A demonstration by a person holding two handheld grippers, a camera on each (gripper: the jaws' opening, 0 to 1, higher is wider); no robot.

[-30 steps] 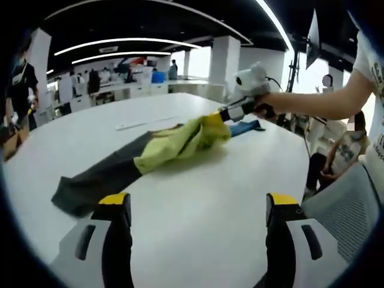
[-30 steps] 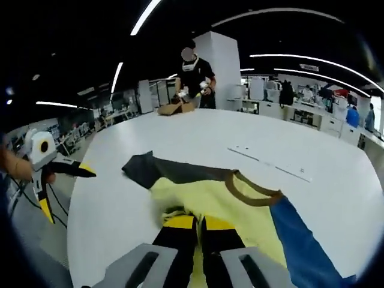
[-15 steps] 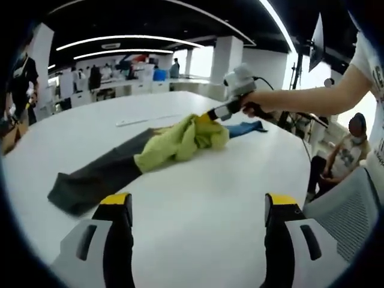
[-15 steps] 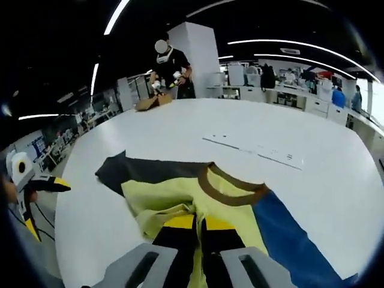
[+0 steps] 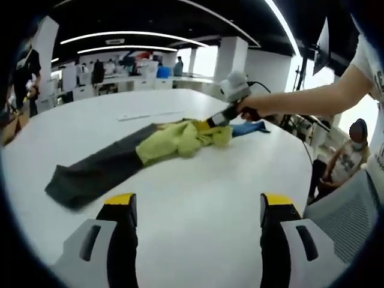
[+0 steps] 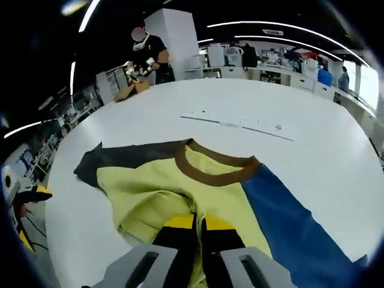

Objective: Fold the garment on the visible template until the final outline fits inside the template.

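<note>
Your left gripper [image 5: 195, 210] hovers over bare white table [image 5: 198, 180], jaws spread wide and holding nothing, while one garment [image 5: 150, 150] lies ahead of it: a dark grey sleeve trailing to the left, a bunched yellow body in the middle, a blue sleeve to the right. At the yellow part your right gripper [image 5: 207, 123] comes in from the right. In the right gripper view, that right gripper [image 6: 198, 225] has its jaws pinched together on a fold of the garment [image 6: 204, 192], whose brown collar sits just beyond the tips, grey sleeve to the left, blue sleeve to the right; your left gripper [image 6: 27, 201] shows at the far left edge, well apart from the cloth.

The risk, as it looks from here: with one pinch point only, the yellow body is likely to bunch further and drag across the table rather than fold flat, and the free grey sleeve may trail askew. No template outline can be made out under the garment, so you could end up folding off target.

Count: one garment, two grippers, one table, one thin pale strip [image 6: 237, 123] lying on the table beyond the collar, one person [image 6: 149, 54] standing at the far end, and a seated person [image 5: 339, 168] at the right.
</note>
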